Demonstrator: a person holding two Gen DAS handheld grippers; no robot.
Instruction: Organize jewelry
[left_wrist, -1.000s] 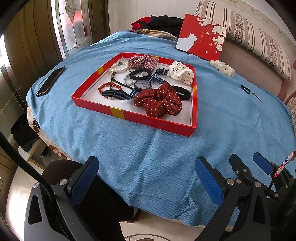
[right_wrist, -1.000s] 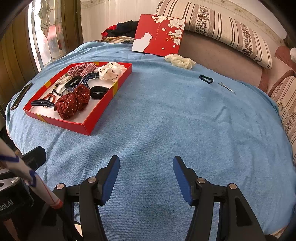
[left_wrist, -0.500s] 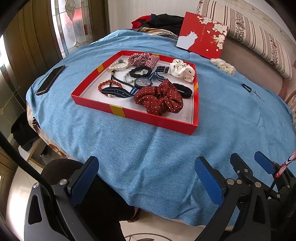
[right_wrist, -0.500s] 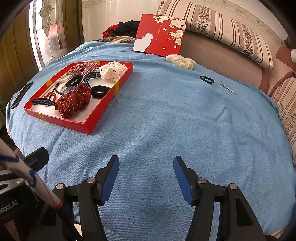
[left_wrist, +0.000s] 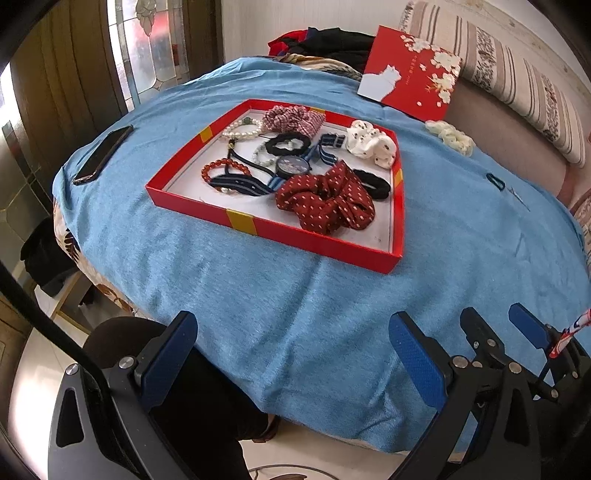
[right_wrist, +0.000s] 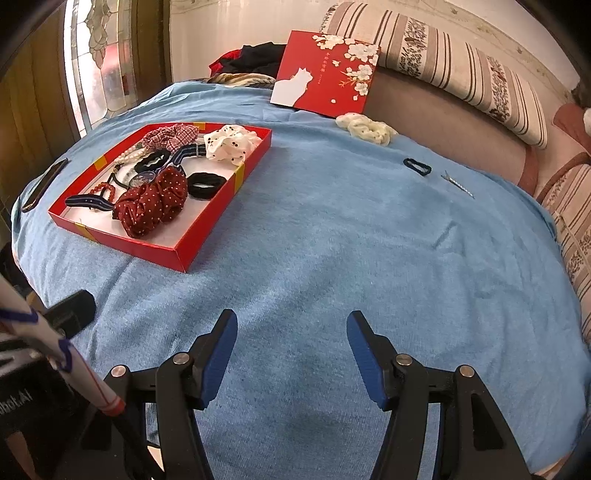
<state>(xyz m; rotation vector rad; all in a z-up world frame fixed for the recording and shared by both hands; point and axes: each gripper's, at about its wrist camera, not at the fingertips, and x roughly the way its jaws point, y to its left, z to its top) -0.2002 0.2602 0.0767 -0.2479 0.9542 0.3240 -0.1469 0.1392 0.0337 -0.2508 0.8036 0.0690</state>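
Two grippers wide open above the blue cloth, nothing held.

Both the left gripper (left_wrist: 291, 354) and the right gripper (right_wrist: 291, 350) hover low over the near edge of the table (right_wrist: 369, 258), jaws spread wide, pointing forward and touching nothing. Ahead on the left, the red tray (left_wrist: 314, 242) holds a dark red dotted scrunchie (left_wrist: 327, 203), a black hair tie (left_wrist: 373, 182), a white dotted scrunchie (left_wrist: 373, 146), a watch (left_wrist: 291, 166) and bead bracelets (left_wrist: 221, 171). Well apart on the cloth lie a cream scrunchie (right_wrist: 367, 127), a small dark hair tie (right_wrist: 417, 167) and a hairpin (right_wrist: 458, 184). The tray's lid (right_wrist: 325, 74) leans at the far edge.
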